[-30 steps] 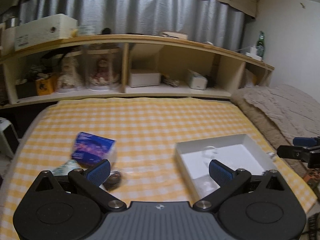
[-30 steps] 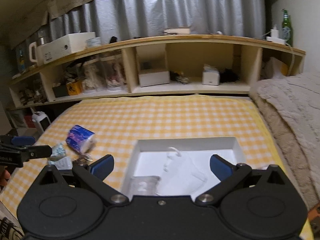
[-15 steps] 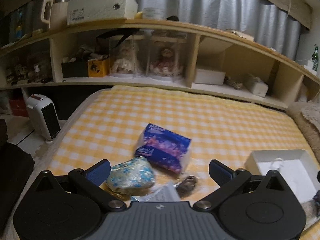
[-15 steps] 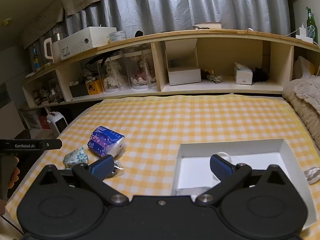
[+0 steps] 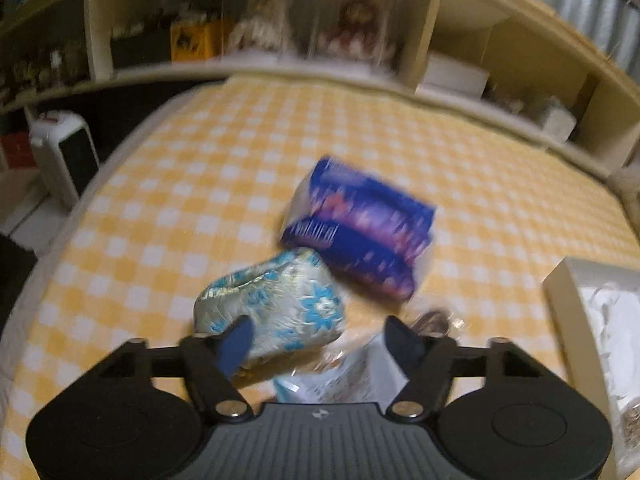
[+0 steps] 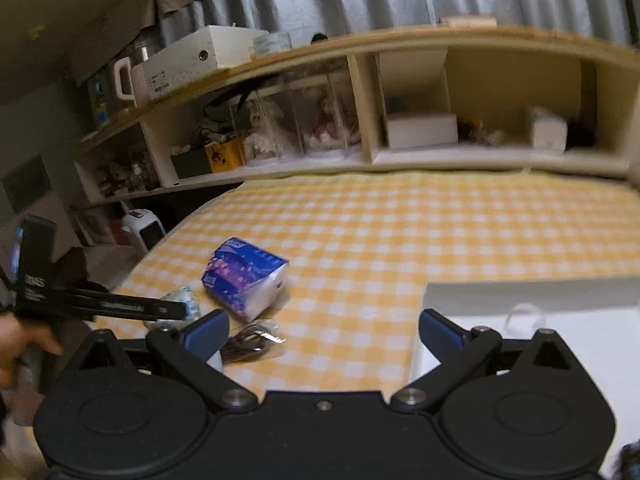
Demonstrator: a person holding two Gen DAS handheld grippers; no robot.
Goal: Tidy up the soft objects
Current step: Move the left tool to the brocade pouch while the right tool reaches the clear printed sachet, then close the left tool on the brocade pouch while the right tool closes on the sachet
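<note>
The left gripper [image 5: 316, 338], jaws spread, hangs just near of the floral pouch [image 5: 274, 308], which lies between its fingers toward the left one, long axis left-right. The right gripper [image 6: 322, 330], also spread, is farther off.

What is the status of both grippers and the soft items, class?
Left hand-held gripper open, closing in on floral pouch. Right hand-held gripper open, empty, near white box. Tissue pack touching pouch; crinkly wrappers underneath.
</note>
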